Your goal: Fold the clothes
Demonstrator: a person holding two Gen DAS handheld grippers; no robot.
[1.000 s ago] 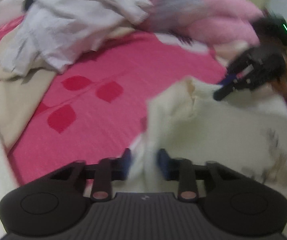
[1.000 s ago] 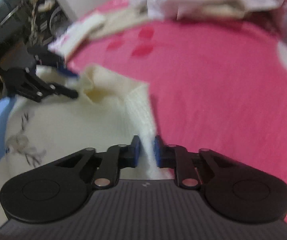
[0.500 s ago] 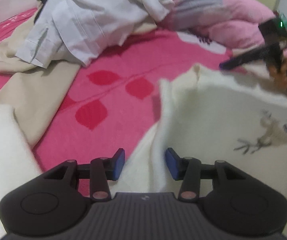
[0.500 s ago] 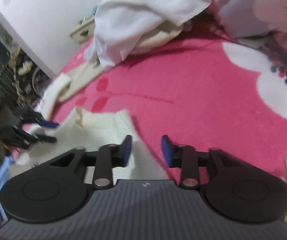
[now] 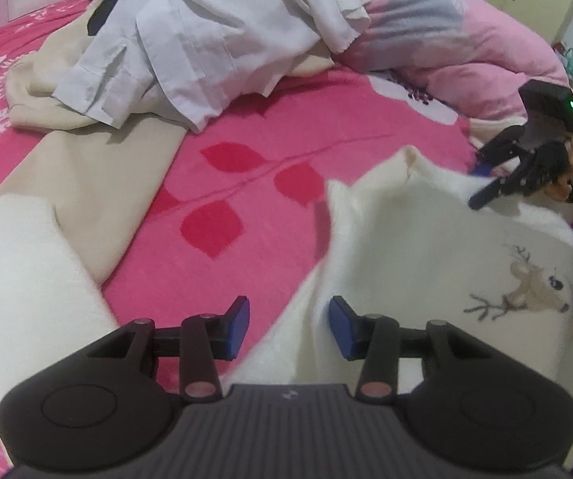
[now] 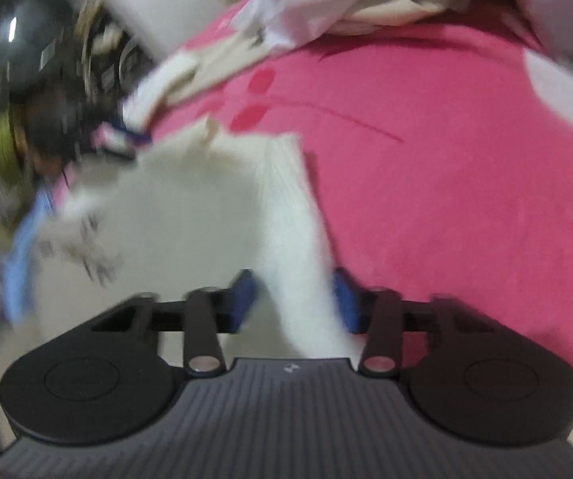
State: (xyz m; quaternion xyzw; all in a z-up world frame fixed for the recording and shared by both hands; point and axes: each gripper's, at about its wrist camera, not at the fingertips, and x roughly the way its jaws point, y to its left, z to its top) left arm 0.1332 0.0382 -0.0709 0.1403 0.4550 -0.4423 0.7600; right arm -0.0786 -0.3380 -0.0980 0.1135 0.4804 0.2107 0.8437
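A cream sweater (image 5: 446, 255) with a reindeer motif lies on the pink blanket (image 5: 286, 147). In the left wrist view my left gripper (image 5: 289, 331) straddles the sweater's near edge. Its jaws are closing, and pink blanket still shows beside the left pad. My right gripper (image 5: 478, 177) sits at the sweater's far side near the collar (image 5: 406, 159). The right wrist view is blurred. There the right gripper (image 6: 295, 301) has a ribbed fold of the sweater (image 6: 286, 207) between its closing jaws, and the pads do not clearly press it. The left gripper (image 6: 127, 135) is a smear.
A heap of white and lilac garments (image 5: 214, 40) lies on a beige cloth (image 5: 87, 159) at the back left. A pink and grey quilt (image 5: 446, 32) is bunched at the back right. A white fluffy garment (image 5: 19, 279) lies at the near left.
Both grippers were shut on the sweater's edges a second ago, then opened and let it settle on the blanket. The right jaws have since narrowed around a fold.
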